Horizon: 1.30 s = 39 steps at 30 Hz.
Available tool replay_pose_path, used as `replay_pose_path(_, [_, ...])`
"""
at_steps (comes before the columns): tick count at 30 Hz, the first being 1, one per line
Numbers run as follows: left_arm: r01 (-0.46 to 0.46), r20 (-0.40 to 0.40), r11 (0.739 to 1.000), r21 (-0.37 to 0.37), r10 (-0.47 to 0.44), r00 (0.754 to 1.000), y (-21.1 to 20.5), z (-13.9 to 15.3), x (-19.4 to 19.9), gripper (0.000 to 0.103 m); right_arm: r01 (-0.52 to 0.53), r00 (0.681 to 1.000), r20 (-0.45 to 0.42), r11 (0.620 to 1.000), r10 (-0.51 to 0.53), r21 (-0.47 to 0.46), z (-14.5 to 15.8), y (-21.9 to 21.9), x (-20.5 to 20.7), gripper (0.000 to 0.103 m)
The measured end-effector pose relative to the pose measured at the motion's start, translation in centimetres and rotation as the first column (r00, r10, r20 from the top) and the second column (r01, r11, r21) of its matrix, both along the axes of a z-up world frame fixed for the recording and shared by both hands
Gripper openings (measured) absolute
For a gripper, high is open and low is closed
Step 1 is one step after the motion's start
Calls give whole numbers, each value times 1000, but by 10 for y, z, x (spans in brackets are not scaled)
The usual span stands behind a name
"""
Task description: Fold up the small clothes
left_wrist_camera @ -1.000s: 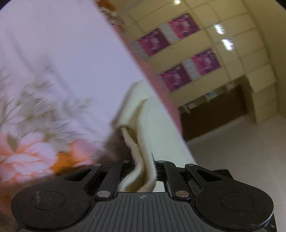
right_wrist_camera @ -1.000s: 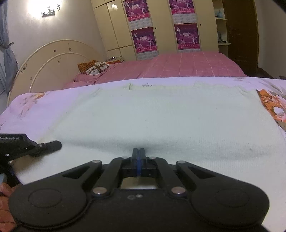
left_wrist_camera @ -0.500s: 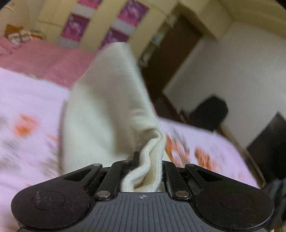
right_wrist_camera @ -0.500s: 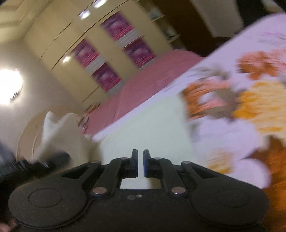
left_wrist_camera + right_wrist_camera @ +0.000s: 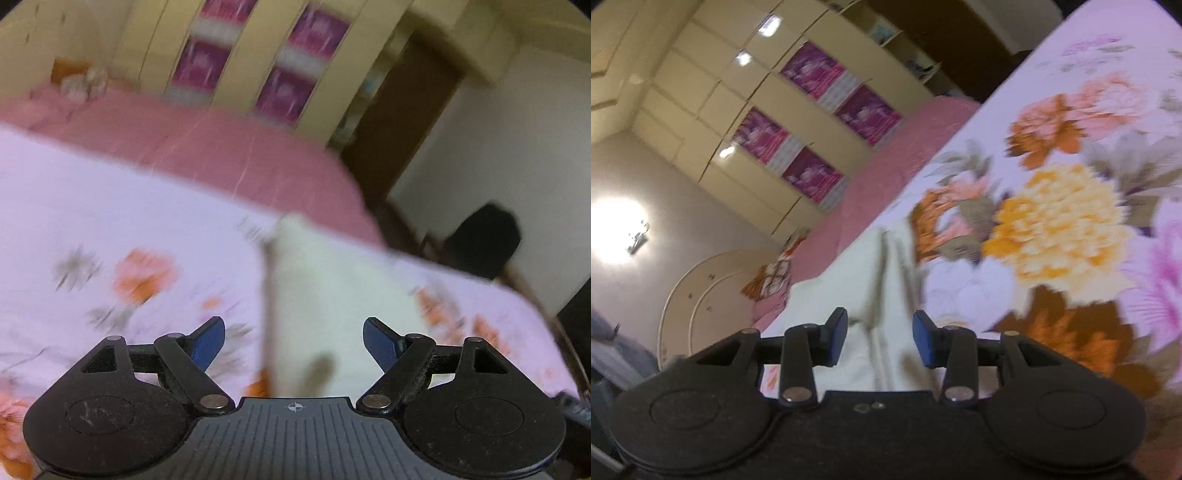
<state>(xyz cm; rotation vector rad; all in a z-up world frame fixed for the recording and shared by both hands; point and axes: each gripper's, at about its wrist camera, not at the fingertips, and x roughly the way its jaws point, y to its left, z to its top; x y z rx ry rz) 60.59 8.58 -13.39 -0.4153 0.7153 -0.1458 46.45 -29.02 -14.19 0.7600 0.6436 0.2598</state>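
A cream knit garment (image 5: 332, 295) lies folded on the floral bedspread (image 5: 110, 229), straight ahead of my left gripper (image 5: 294, 341). That gripper is open and empty, a little above the cloth. In the right wrist view the same garment (image 5: 864, 288) lies ahead with a fold line down it. My right gripper (image 5: 880, 336) is open, its blue pads either side of the cloth's near edge, holding nothing. Both views are motion-blurred.
A pink bed (image 5: 221, 147) lies beyond the floral bedspread, with a cream wardrobe (image 5: 746, 110) bearing purple posters behind it. A dark doorway (image 5: 399, 122) and a black object (image 5: 484, 240) stand at the right. A curved headboard (image 5: 709, 288) is at the left.
My left gripper has let go of the cream garment and opened wide; the cloth now lies flat on the bedspread. My right gripper has opened from shut and tilted over the garment's edge.
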Motion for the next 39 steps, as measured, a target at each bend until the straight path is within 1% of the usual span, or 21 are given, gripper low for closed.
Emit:
replay_pose_path(3, [26, -51, 998, 66, -22, 998, -2, -18, 3, 81, -51, 999, 0, 998, 51, -35, 0, 21, 18, 40])
replay_pose_path(4, [28, -61, 997, 67, -24, 998, 3, -25, -10, 81, -62, 998, -6, 997, 61, -51, 0, 27, 23, 40])
replay_pose_path(5, [33, -67, 998, 61, -29, 997, 5, -31, -10, 81, -70, 997, -17, 995, 69, -70, -1, 33, 29, 40])
replay_pose_path(7, [37, -52, 996, 78, -34, 998, -2, -32, -23, 81, -89, 996, -38, 991, 86, -97, -5, 41, 38, 40])
replay_pose_path(9, [51, -47, 993, 109, -46, 998, -4, -31, -25, 81, -109, 993, -55, 986, 103, -125, -11, 47, 47, 39])
replay_pose_path(12, [38, -32, 995, 96, -35, 999, 5, -29, -24, 81, -130, 991, -63, 980, 122, -148, -14, 54, 56, 38])
replay_pose_path(14, [38, -44, 995, 88, -34, 998, 4, -30, -21, 81, -153, 988, -53, 978, 147, -141, -13, 57, 57, 39])
replay_pose_path(16, [46, -46, 995, 88, -42, 998, 1, -35, -17, 81, -188, 982, -55, 972, 182, -141, -14, 60, 60, 34])
replay_pose_path(20, [59, -44, 994, 96, -55, 997, -5, -40, -17, 81, -167, 986, -31, 966, 164, -199, -5, 65, 52, 31])
replay_pose_path(22, [65, -45, 993, 94, -61, 997, -5, -40, -17, 81, -153, 987, 2, 952, 159, -264, 3, 71, 42, 31])
replay_pose_path(23, [67, -45, 993, 96, -63, 997, -6, -40, -17, 81, -158, 986, 12, 949, 167, -274, 4, 74, 41, 31])
replay_pose_path(26, [72, -47, 993, 96, -68, 997, -7, -41, -17, 81, -190, 981, -11, 944, 194, -272, 2, 78, 44, 32])
replay_pose_path(28, [77, -52, 993, 95, -72, 996, -8, -41, -14, 81, -202, 979, -68, 953, 192, -226, -7, 75, 55, 35])
replay_pose_path(29, [79, -54, 992, 95, -74, 996, -8, -40, -13, 81, -192, 981, -71, 960, 181, -205, -9, 72, 58, 35])
replay_pose_path(30, [82, -55, 992, 96, -77, 995, -9, -40, -12, 81, -184, 982, -73, 966, 173, -181, -12, 69, 60, 34])
replay_pose_path(31, [86, -56, 991, 98, -81, 995, -10, -40, -11, 81, -181, 982, -80, 970, 170, -163, -13, 68, 62, 30])
replay_pose_path(32, [90, -57, 991, 101, -85, 995, -11, -39, -11, 81, -181, 982, -78, 969, 170, -168, -13, 68, 62, 25])
replay_pose_path(33, [94, -56, 990, 105, -88, 995, -12, -38, -10, 81, -191, 981, -66, 961, 181, -199, -10, 71, 60, 17])
replay_pose_path(35, [93, -44, 990, 110, -89, 995, -15, -34, -11, 81, -193, 981, -25, 938, 194, -287, 1, 80, 52, 16])
replay_pose_path(36, [96, -40, 989, 110, -92, 995, -17, -32, -10, 81, -186, 981, -5, 930, 195, -316, 6, 82, 46, 15])
replay_pose_path(39, [120, -42, 985, 126, -116, 992, -27, -29, -9, 81, -169, 980, 36, 919, 194, -357, 18, 81, 32, 15])
